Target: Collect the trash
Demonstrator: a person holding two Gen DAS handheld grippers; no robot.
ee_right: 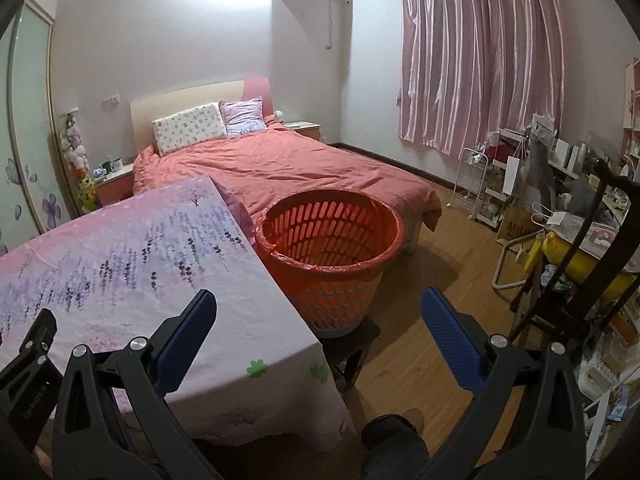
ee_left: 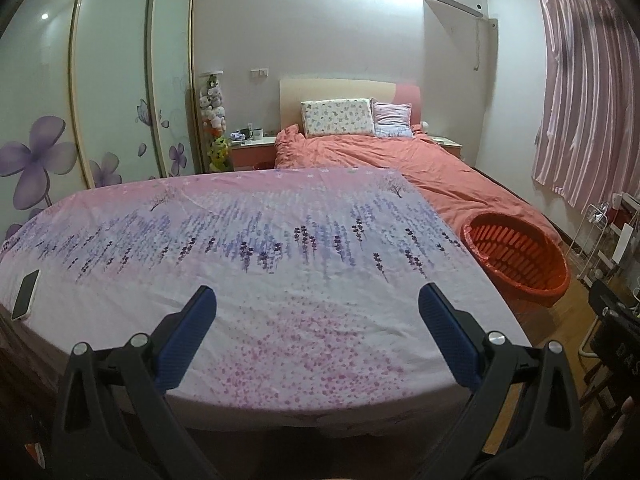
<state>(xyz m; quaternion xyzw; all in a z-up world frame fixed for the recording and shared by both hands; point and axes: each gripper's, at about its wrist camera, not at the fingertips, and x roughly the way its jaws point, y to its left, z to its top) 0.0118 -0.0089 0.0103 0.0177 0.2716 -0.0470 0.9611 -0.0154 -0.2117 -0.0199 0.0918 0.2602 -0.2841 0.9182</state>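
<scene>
Orange plastic, slotted and lined with a thin orange bag, the basket (ee_right: 328,236) is the one task thing in sight: it stands on a small dark stool (ee_right: 352,336) just off the far right edge of the table, between that edge and the foot of the bed (ee_right: 304,168). No trash shows on the floral tablecloth (ee_left: 280,264); the only object there is a phone (ee_left: 25,294) at its left edge, which is not rubbish and should be left alone. Both tools hang above the near edge of the table, the left gripper (ee_left: 316,300) and the right gripper (ee_right: 320,302) each spread wide and holding nothing. To my mind the step in hand is searching, so sweep slowly along the table's edges and the floor beside the basket before committing either tool.
</scene>
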